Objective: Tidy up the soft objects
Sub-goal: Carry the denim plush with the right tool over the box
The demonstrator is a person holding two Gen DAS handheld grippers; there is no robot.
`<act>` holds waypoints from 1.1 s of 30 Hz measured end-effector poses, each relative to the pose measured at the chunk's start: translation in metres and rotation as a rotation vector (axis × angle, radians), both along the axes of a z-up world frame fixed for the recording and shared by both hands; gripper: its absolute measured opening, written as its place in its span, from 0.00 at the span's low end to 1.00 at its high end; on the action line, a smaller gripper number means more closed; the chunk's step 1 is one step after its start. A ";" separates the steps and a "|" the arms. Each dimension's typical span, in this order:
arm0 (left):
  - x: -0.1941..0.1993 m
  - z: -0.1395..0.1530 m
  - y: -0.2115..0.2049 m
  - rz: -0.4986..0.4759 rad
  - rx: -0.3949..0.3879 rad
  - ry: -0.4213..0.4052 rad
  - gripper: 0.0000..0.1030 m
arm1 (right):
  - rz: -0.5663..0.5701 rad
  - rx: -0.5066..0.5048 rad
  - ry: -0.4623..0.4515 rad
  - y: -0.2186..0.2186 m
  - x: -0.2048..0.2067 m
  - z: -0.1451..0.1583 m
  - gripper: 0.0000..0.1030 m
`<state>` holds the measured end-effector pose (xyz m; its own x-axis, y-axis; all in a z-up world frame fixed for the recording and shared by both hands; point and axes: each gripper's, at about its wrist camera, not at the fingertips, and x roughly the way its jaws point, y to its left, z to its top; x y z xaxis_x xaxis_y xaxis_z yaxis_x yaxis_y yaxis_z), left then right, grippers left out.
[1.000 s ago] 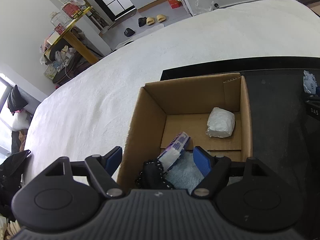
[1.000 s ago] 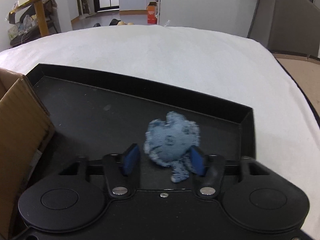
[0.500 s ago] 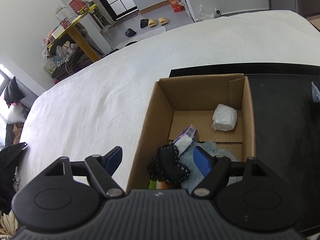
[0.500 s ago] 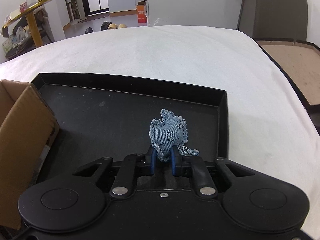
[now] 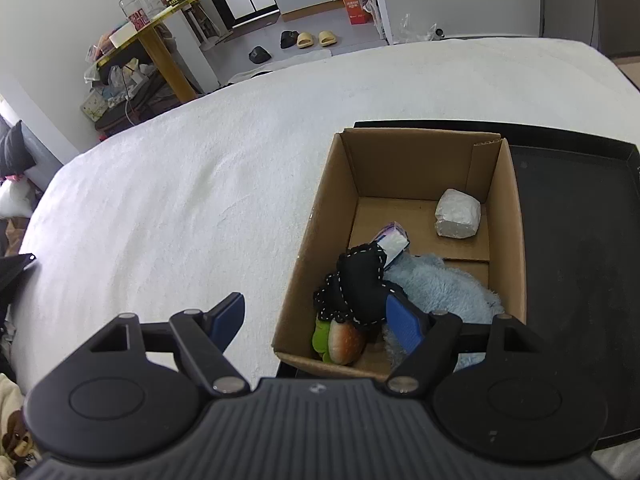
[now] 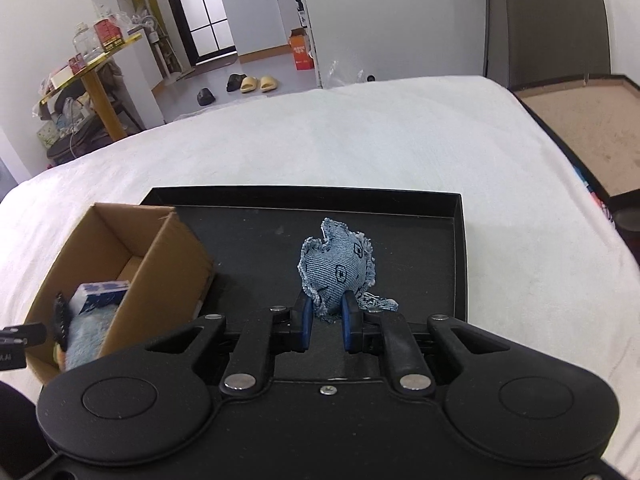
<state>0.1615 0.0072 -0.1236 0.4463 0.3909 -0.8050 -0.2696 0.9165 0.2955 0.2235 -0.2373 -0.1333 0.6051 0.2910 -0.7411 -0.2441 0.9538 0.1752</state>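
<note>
A white blanket is spread across most of both views. On it a black tray is laid out, mid-frame in the right wrist view, with a cardboard box parked at its left end. The box is already loaded: a fluffy blue plush low in it, a black stitched toy on top of that, a burger toy wedged at the near corner, a small purple pack and a white wrapped bundle further back. The denim toy is pinched low by the right gripper, lifted over the tray floor, centre frame. The left gripper is held wide, nothing in it, at the box's near-left corner.
</note>
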 end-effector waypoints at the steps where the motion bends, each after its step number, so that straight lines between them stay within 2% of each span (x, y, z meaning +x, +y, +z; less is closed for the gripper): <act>1: -0.001 0.001 0.002 -0.001 -0.009 -0.001 0.74 | -0.002 -0.005 -0.003 0.001 -0.001 0.002 0.14; 9: -0.013 0.009 0.017 -0.011 -0.056 -0.048 0.74 | 0.066 -0.010 -0.042 0.017 -0.016 0.022 0.14; 21: -0.026 0.000 0.043 -0.033 -0.142 -0.081 0.74 | 0.237 -0.050 -0.130 0.080 -0.032 0.056 0.14; 30: -0.031 -0.010 0.056 -0.044 -0.227 -0.106 0.70 | 0.339 -0.090 -0.143 0.124 -0.035 0.066 0.14; 33: -0.031 -0.012 0.061 -0.039 -0.262 -0.113 0.66 | 0.359 -0.096 -0.134 0.135 -0.037 0.065 0.14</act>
